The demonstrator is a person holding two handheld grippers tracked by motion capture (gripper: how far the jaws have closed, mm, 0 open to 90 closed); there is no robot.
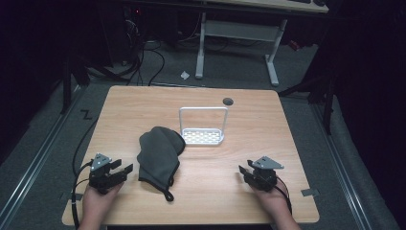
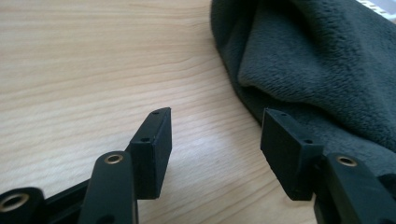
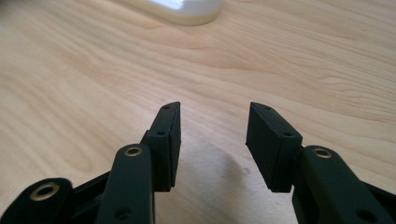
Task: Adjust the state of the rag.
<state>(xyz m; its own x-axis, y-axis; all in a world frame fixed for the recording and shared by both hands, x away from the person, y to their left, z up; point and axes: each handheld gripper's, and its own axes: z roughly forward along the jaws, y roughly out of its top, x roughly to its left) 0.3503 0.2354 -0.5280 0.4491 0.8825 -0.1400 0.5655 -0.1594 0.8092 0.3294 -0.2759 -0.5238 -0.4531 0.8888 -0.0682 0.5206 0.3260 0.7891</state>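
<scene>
Wooden table (image 1: 249, 158): grey cloth (image 1: 159, 155), white rack (image 1: 203, 126)

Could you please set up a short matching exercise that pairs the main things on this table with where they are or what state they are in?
Things:
1. dark grey cloth
2. white rack
3. left gripper
4. right gripper

Places or states:
A. near the table's front right edge, jaws open and empty, pointing at bare wood
B. stands upright behind the cloth, toward the middle of the table
C. lies crumpled left of the table's centre, a cord loop trailing at its near end
D. jaws open and empty, just beside the cloth's edge

Pairs: 1-C, 2-B, 3-D, 4-A
</scene>
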